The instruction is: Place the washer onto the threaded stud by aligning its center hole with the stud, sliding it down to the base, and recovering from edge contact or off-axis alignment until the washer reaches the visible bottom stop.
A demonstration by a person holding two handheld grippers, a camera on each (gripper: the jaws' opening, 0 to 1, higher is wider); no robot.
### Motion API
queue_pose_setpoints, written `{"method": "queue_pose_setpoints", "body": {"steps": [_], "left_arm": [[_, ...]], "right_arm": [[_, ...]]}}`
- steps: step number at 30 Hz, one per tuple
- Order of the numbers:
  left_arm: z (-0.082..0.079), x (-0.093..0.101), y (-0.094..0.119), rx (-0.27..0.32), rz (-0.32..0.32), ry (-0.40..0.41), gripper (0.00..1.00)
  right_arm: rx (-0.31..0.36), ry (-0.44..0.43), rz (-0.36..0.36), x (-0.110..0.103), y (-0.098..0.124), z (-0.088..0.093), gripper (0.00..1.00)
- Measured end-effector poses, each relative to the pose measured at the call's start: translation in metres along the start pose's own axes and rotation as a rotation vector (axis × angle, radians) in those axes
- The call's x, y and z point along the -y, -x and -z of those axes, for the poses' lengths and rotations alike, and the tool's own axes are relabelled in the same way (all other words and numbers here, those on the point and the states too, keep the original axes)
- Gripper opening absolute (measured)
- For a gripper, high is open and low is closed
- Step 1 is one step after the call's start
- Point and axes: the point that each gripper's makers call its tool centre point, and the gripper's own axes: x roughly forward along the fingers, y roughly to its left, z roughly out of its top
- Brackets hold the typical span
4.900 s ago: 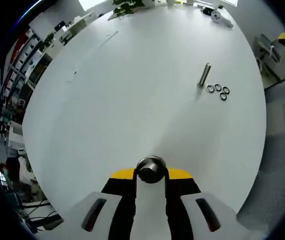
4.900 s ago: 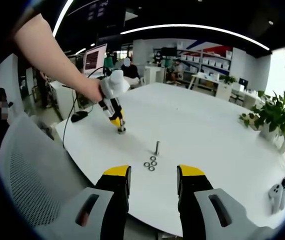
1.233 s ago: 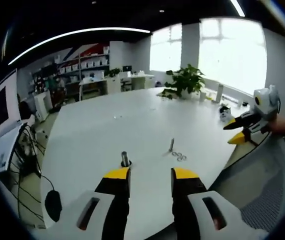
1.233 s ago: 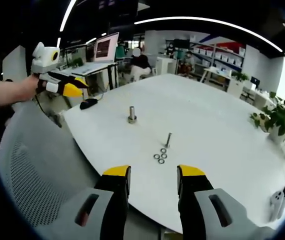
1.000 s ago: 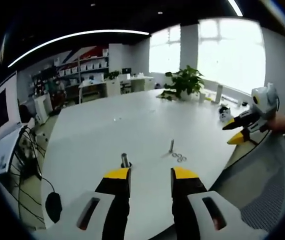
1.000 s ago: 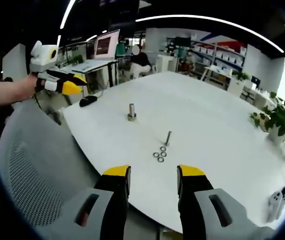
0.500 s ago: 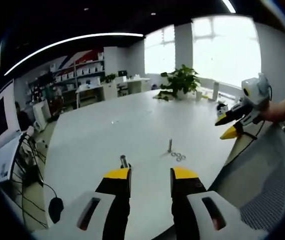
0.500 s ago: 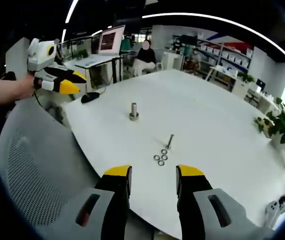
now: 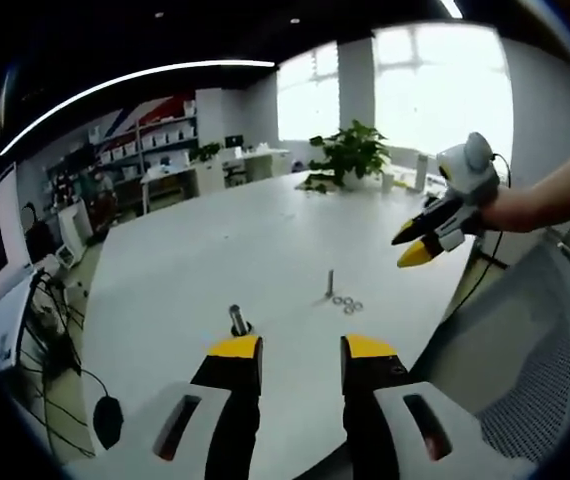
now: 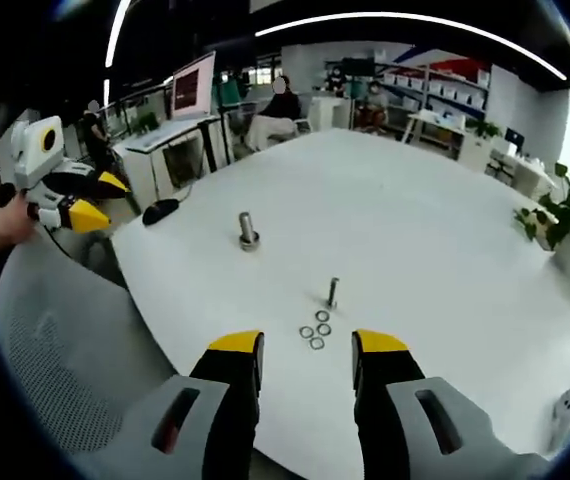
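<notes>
Three small dark ring washers (image 10: 315, 331) lie flat in a tight cluster on a round white tabletop (image 10: 445, 230), just beside a slim threaded stud (image 10: 332, 292) that stands upright and bare, none of the rings on it. In the left gripper view the same washers (image 9: 345, 303) sit next to the stud (image 9: 329, 284), too small for finer detail. A thicker metal post (image 10: 247, 230) on a wider base stands apart from them, nearer the table's edge; in the left gripper view this post (image 9: 237, 321) rises just beyond the left hand-held gripper (image 9: 300, 348), whose yellow-tipped jaws are spread with nothing between them. The right hand-held gripper (image 10: 305, 345) is likewise spread and empty, held off the table's rim with the washers ahead of it. Nothing lies between the washers and the stud. Each gripper appears in the other's view, held in the air by a person's hand (image 9: 510, 207). A grey mesh chair back (image 10: 60, 340) sits by the table, a black mouse (image 10: 159, 209) rests near its edge, and a potted plant (image 9: 348, 153) stands at the far side.
</notes>
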Motion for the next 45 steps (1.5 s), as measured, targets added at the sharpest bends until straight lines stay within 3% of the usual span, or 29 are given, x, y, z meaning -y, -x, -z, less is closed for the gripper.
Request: {"method": "queue_pose_setpoints", "body": {"steps": [6,12,13,14,16,18,21,30,41,45], "left_arm": [[0.000,-0.003,0.001,0.005,-0.006,0.001,0.30],[0.001,-0.002,0.001,0.000,-0.004,-0.006,0.30],[0.003,-0.002,0.000,-0.006,-0.006,-0.008,0.29],[0.004,-0.002,0.000,-0.010,-0.006,-0.009,0.29],[0.003,-0.002,-0.001,-0.011,-0.002,-0.003,0.29],[0.003,-0.002,-0.001,-0.007,0.008,0.006,0.29],[0.005,0.000,-0.002,-0.018,0.015,0.011,0.29],[0.007,0.000,-0.002,-0.028,0.018,0.014,0.29],[0.009,-0.001,-0.002,-0.034,0.011,0.020,0.29],[0.010,0.000,-0.002,-0.039,0.018,0.013,0.29]], "right_arm": [[-0.023,-0.007,-0.014,0.006,-0.021,-0.003,0.36],[-0.084,0.045,-0.033,0.012,-0.046,0.001,0.36],[-0.091,0.034,-0.039,0.012,-0.048,0.002,0.36],[-0.095,-0.045,-0.054,0.010,-0.053,0.003,0.36],[-0.084,-0.022,-0.050,0.014,-0.059,0.001,0.36],[-0.126,0.035,-0.048,0.013,-0.066,0.007,0.36],[-0.135,0.018,-0.061,0.009,-0.075,0.012,0.36],[-0.254,0.038,-0.098,0.008,-0.094,0.049,0.31],[-0.357,0.088,-0.132,0.011,-0.103,0.070,0.25],[-0.361,0.106,-0.135,0.012,-0.105,0.068,0.21]]}}
